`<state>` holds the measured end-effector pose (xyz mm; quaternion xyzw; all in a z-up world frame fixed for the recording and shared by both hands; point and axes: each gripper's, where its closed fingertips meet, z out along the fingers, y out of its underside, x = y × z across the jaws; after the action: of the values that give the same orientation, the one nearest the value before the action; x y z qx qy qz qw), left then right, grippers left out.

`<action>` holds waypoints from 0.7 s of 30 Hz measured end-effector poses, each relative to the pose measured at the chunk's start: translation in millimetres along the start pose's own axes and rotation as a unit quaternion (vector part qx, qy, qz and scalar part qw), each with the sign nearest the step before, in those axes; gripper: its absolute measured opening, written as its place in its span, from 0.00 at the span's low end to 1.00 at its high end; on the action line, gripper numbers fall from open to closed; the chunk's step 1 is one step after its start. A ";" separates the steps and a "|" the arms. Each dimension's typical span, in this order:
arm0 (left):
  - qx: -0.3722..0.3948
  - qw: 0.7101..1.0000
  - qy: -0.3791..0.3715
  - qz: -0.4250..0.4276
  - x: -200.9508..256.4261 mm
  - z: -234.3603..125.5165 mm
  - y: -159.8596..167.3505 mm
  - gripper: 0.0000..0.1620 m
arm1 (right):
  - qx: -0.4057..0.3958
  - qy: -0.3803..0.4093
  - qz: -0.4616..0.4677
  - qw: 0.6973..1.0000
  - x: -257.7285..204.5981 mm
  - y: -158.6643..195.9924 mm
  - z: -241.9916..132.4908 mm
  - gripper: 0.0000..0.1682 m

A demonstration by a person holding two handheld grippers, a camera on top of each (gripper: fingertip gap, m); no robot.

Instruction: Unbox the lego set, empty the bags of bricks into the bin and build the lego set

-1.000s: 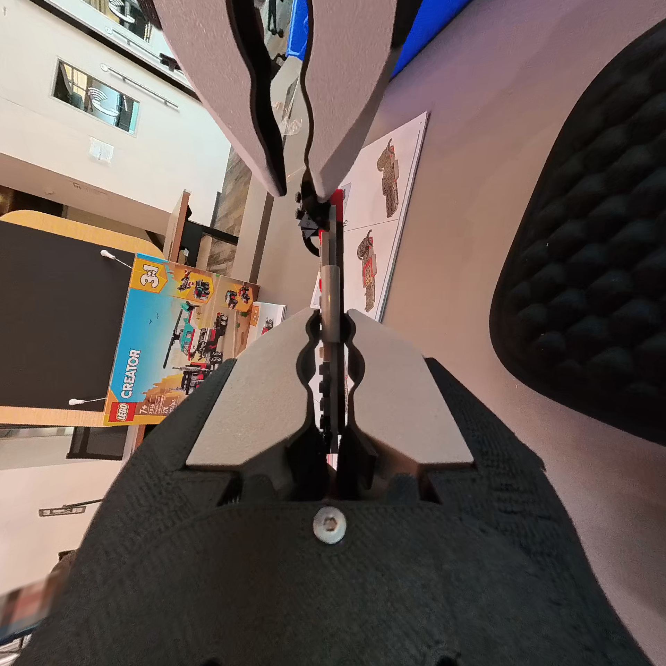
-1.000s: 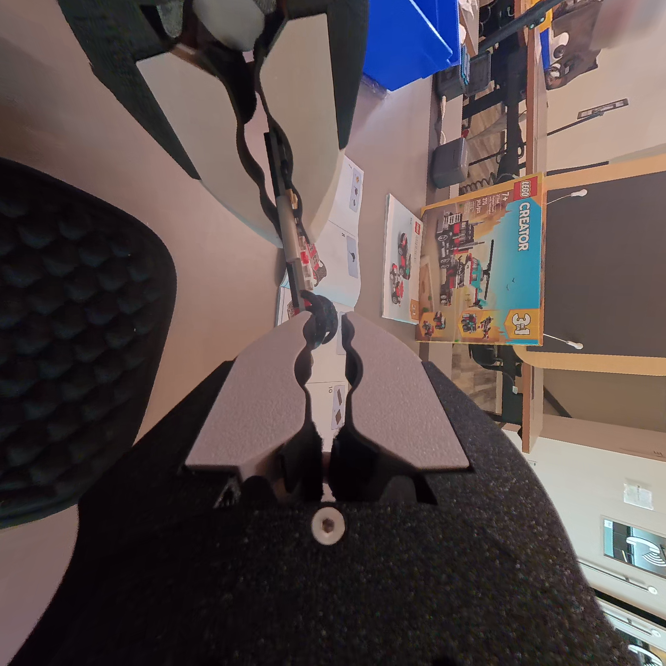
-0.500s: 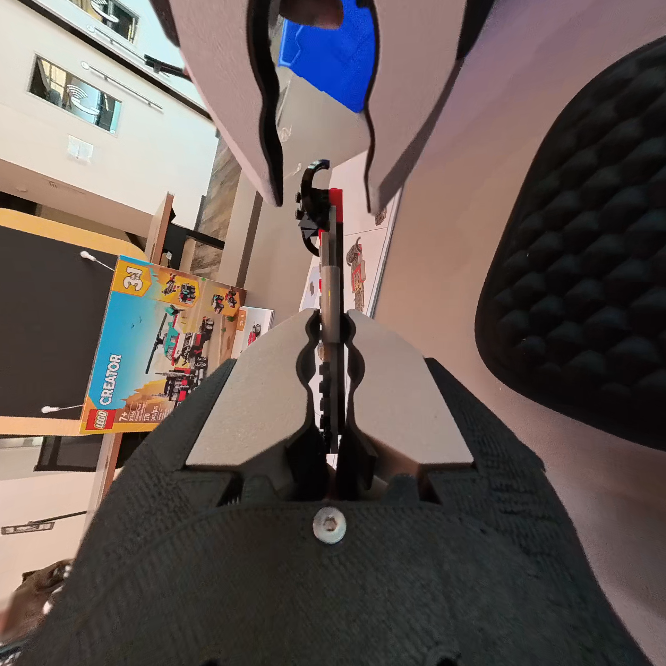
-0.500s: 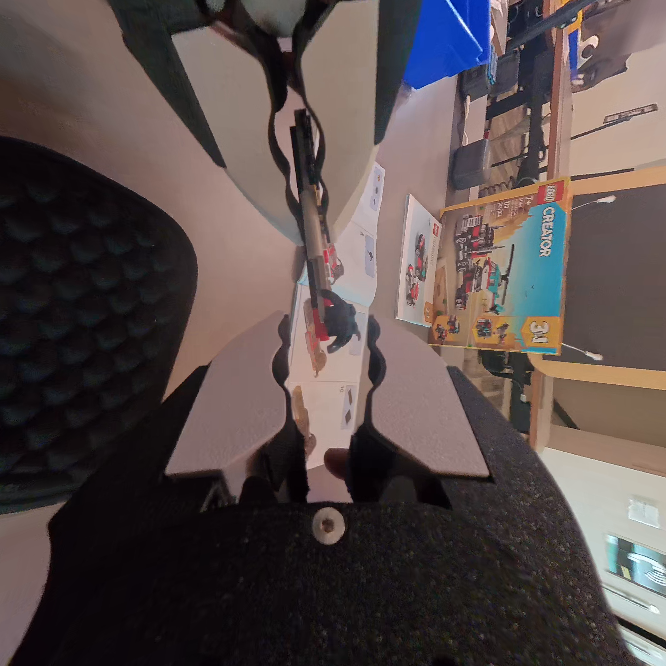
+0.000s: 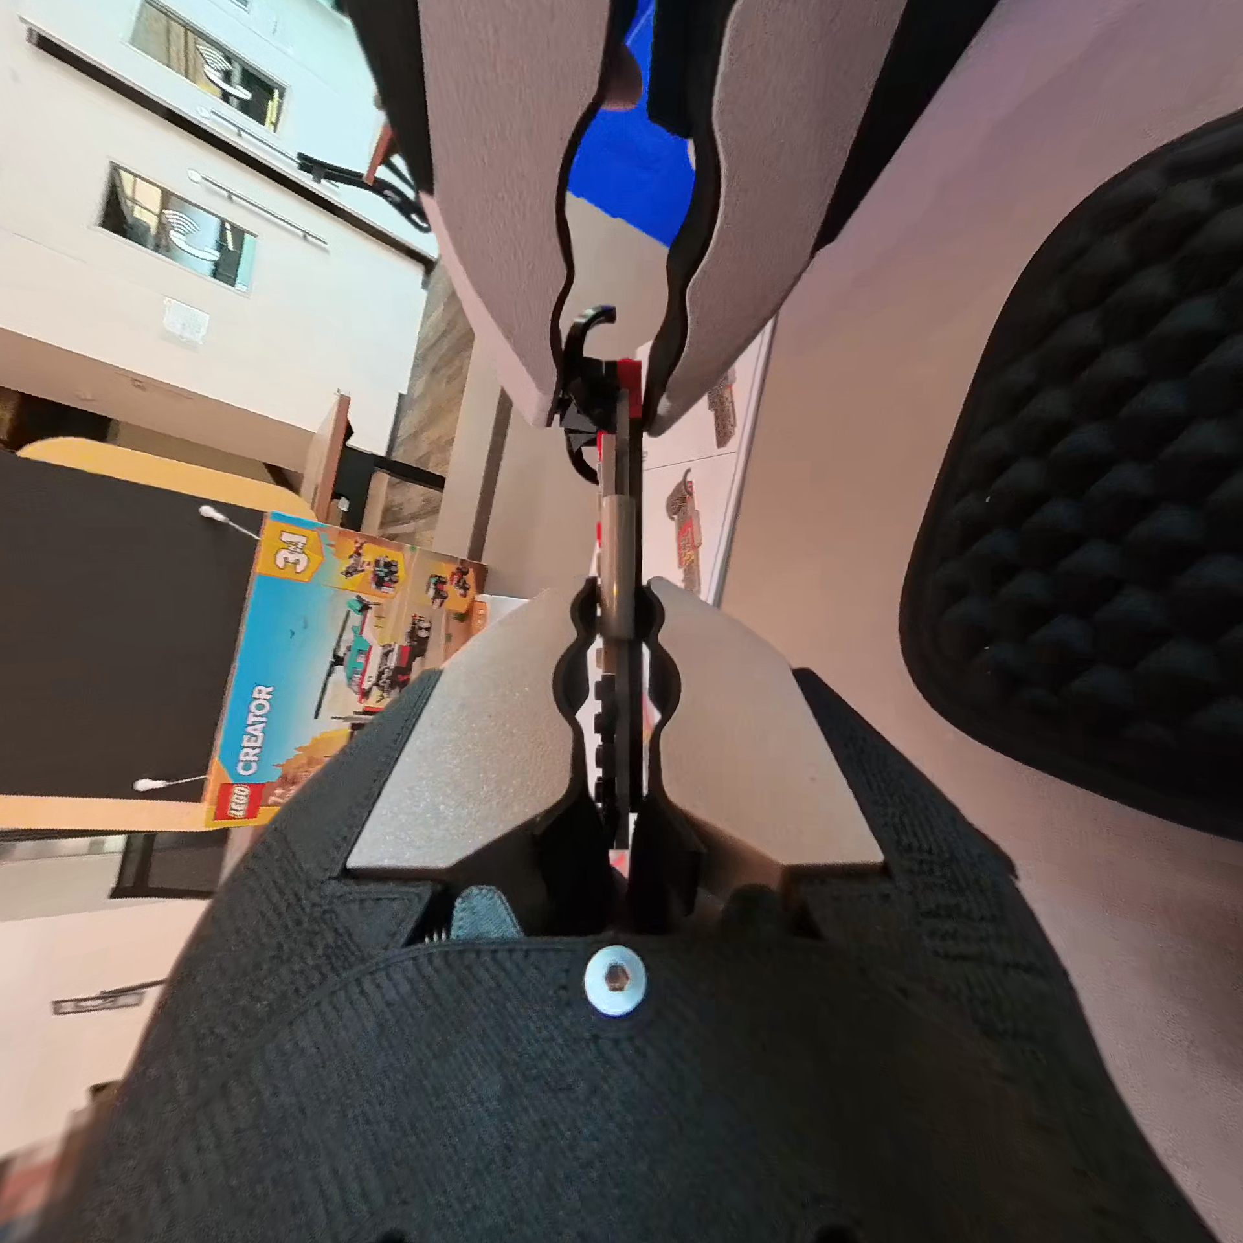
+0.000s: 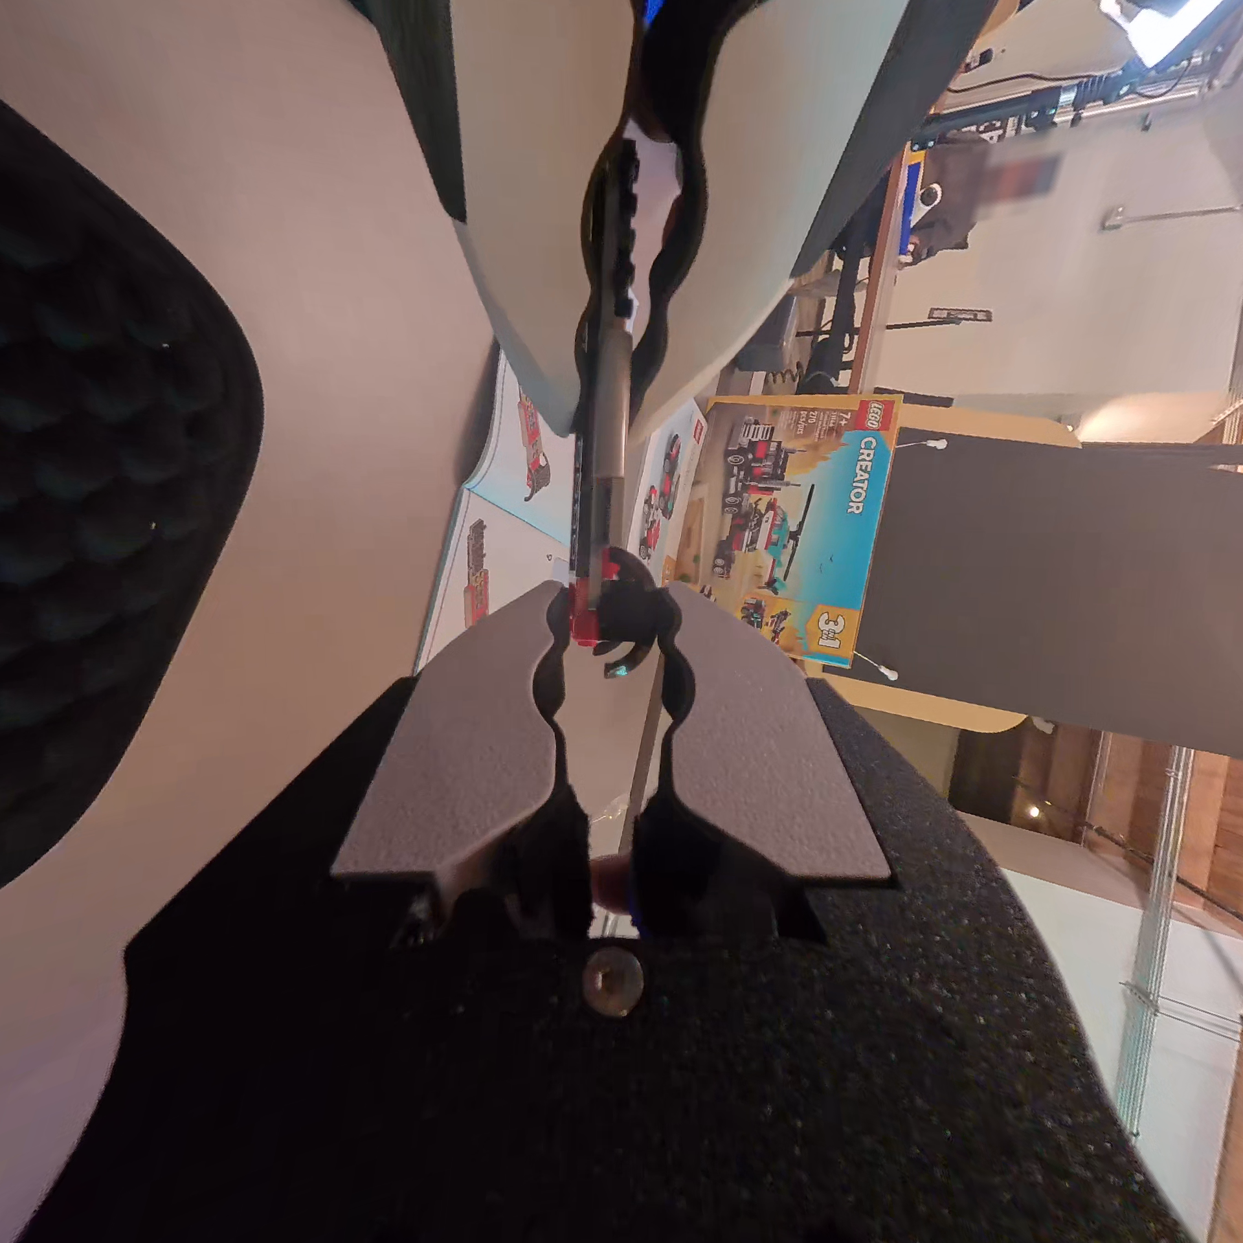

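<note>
A thin lego assembly of black plates with a grey piece is held between both grippers above the table. My left gripper is shut on its near part. Its far end carries a black hook and a red piece. My right gripper comes in from the top of the left wrist view, its fingertips pressed on both sides of that end. In the right wrist view, my right gripper is shut on the hook and red piece. The assembly runs up into the left gripper.
The lego box stands upright against a black board. An open instruction booklet lies on the table below the assembly, a second booklet beside it. A black textured mat lies alongside. A blue bin stands behind.
The right gripper opened and drew back a little from the hook end half a second ago. It has now moved in and closed on that end. The left gripper kept its hold.
</note>
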<state>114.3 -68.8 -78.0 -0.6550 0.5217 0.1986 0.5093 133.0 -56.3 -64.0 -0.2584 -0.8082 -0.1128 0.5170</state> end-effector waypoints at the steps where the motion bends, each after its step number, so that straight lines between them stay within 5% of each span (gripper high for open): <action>1: -0.002 1.000 -0.005 0.009 -1.1 -0.4 -0.5 0.08 | -0.001 0.001 0.000 1.000 0.4 0.3 -0.3 0.14; 21: -0.015 0.996 -0.033 0.087 -4.7 -2.7 -6.8 0.09 | -0.001 -0.030 0.032 0.999 -4.1 6.4 -1.5 0.14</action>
<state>117.9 -69.4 -70.1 -0.6078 0.5569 0.2716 0.4966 139.0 -52.8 -67.6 -0.2876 -0.8149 -0.0891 0.4953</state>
